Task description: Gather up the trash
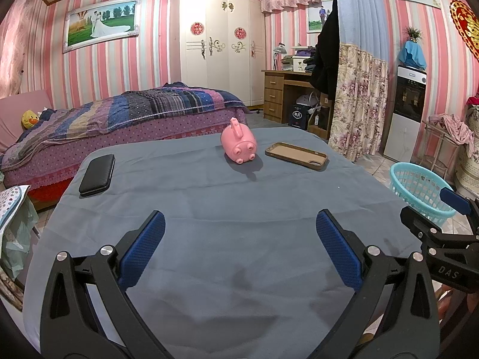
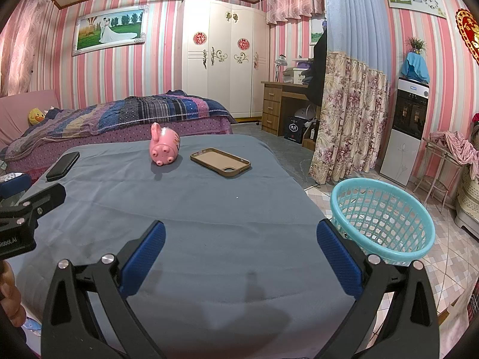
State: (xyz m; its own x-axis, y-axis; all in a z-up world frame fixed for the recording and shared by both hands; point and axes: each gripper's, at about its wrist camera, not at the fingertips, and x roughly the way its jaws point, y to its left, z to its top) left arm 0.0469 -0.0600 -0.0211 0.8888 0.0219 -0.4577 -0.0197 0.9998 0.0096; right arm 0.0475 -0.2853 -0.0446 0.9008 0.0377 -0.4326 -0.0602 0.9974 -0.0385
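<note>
Three things lie on the far half of the grey-blue tablecloth [image 1: 227, 209]: a pink piggy bank [image 1: 238, 145] tipped on its side near the middle, a tan phone case [image 1: 296, 155] just to its right lying flat with its hollow side up, and a black wallet [image 1: 97, 175] well apart at the far left edge. We cannot tell which of them counts as trash. We see a turquoise basket [image 2: 386, 218] on the tiled floor just off the table's right edge; from the right wrist camera its slotted inside looks bare.

We hold both grippers over the near end of the table, side by side. Our left gripper [image 1: 239, 257] has its blue-padded jaws spread wide with nothing between them, only cloth below. Our right gripper [image 2: 241, 258] is spread just as wide and carries nothing, its right finger [image 2: 338, 260] overlapping the basket's near rim in the picture.

Beyond the table stands a bed [image 1: 119, 119] with a striped quilt at far left, a white wardrobe [image 1: 221, 42] against the pink striped wall, and a wooden desk [image 1: 281, 92] to its right.
</note>
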